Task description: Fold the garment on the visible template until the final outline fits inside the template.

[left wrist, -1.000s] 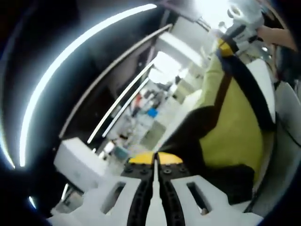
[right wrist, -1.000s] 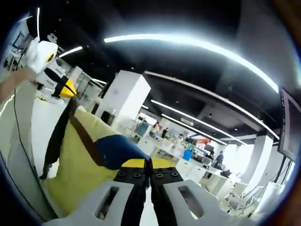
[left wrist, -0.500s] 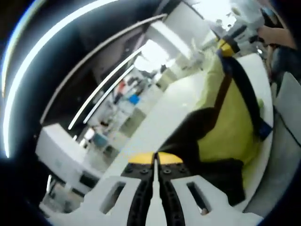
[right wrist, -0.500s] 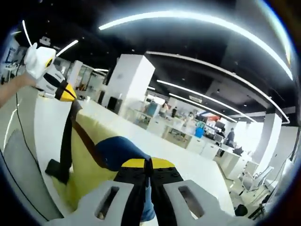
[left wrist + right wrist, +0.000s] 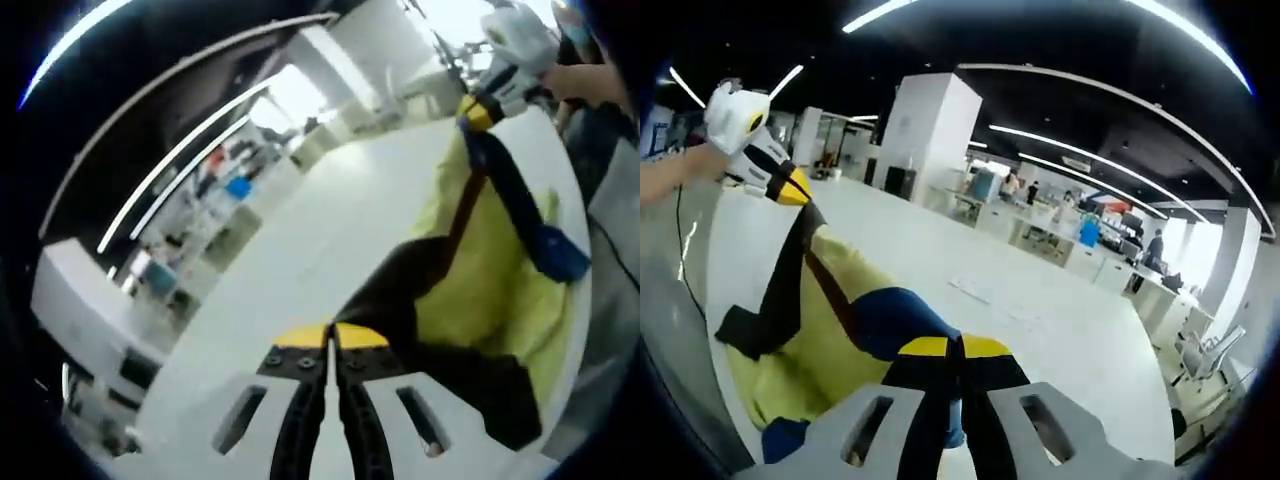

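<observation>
- Left gripper view: the left gripper [image 5: 331,345] rose from the bottom centre with its jaws pressed together on a dark sleeve of the garment [image 5: 500,270], which spread yellow across the right half of the frame.
- At upper right the right gripper [image 5: 478,108], held in a person's hand [image 5: 590,82], had its yellow tip pinched on a dark blue strip of the same garment, the cloth hanging stretched between the two tools.
- The white table [image 5: 310,250] filled the middle of the frame, bare beneath the cloth (no template outline could be made out on it).
- Right gripper view: the right gripper [image 5: 960,355] stood at bottom centre, jaws closed on a blue patch of the garment [image 5: 830,330], yellow cloth pooling at lower left.
- At upper left the left gripper [image 5: 788,186] was clamped on a dark band of the garment, a forearm [image 5: 670,175] behind it.
- Judging by both views, the fold was only under way: the garment was lifted and partly draped, not laid flat, and settling, folding and fitting it to the template all seemed left to do.
</observation>
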`<state>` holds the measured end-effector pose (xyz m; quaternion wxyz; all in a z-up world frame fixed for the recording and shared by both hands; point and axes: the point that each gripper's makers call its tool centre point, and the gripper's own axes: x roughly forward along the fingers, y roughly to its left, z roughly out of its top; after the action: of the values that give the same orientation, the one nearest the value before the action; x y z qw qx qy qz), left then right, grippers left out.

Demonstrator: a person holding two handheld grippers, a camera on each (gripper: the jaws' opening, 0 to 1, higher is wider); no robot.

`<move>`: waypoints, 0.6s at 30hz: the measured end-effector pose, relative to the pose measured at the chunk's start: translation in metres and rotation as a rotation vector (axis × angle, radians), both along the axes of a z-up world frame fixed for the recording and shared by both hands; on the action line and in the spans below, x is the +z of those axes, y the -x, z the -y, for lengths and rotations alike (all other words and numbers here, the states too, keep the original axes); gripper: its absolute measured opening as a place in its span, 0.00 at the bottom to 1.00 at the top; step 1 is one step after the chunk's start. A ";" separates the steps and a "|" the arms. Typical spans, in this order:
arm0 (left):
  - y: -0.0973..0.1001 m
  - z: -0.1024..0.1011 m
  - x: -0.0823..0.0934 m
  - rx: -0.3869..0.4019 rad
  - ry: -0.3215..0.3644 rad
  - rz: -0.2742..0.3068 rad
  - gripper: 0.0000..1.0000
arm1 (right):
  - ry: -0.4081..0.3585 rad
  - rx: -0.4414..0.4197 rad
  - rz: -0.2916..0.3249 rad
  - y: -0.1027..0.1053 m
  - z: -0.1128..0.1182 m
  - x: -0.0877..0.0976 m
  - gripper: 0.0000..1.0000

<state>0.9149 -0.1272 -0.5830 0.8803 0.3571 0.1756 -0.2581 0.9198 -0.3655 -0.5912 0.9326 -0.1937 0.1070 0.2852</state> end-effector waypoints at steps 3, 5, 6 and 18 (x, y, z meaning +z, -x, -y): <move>-0.017 -0.003 -0.021 -0.001 -0.005 -0.050 0.00 | 0.023 0.013 -0.039 -0.015 -0.002 -0.021 0.02; -0.026 -0.005 -0.032 -0.004 -0.017 -0.073 0.00 | 0.030 0.022 -0.072 -0.024 -0.003 -0.036 0.02; -0.032 -0.005 -0.038 -0.006 -0.020 -0.088 0.00 | 0.025 0.023 -0.086 -0.027 -0.004 -0.042 0.02; -0.078 -0.005 -0.089 -0.007 -0.046 -0.192 0.00 | 0.014 0.014 -0.184 -0.080 -0.003 -0.088 0.02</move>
<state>0.9930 -0.1219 -0.6720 0.8500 0.3516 0.2641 -0.2901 1.0001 -0.3629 -0.6796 0.9154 -0.1739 0.1927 0.3076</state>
